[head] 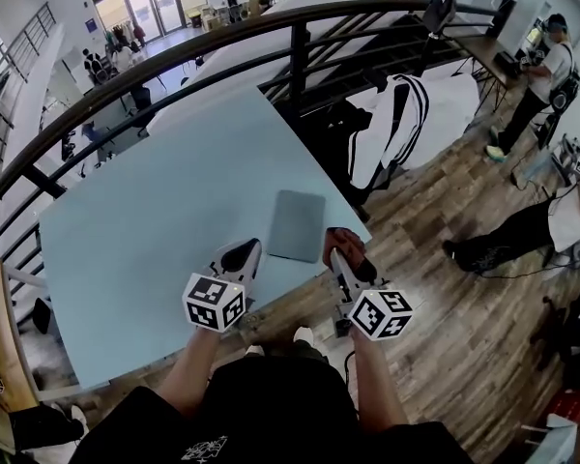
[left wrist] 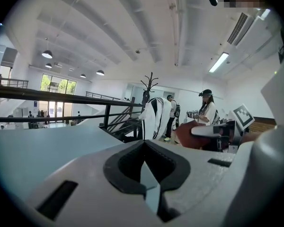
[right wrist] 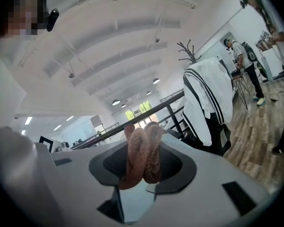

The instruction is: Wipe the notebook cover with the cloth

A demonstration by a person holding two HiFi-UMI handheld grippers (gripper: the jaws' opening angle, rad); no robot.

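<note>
Notebook lies flat on the blue table, just ahead of both grippers. Left gripper is closed up, nothing in it. Right gripper is clamped on a bunched reddish cloth, soft and floppy I'd guess. Notebook looks thin and light, so it'll probably slide; pin a corner.

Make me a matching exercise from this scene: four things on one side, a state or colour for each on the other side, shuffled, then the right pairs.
1. notebook
2. cloth
3. left gripper
4. table

A. light blue top
B. pinched in the right gripper
C. grey, lying flat ahead of both grippers
D. shut, holding nothing

Pairs: 1-C, 2-B, 3-D, 4-A
</note>
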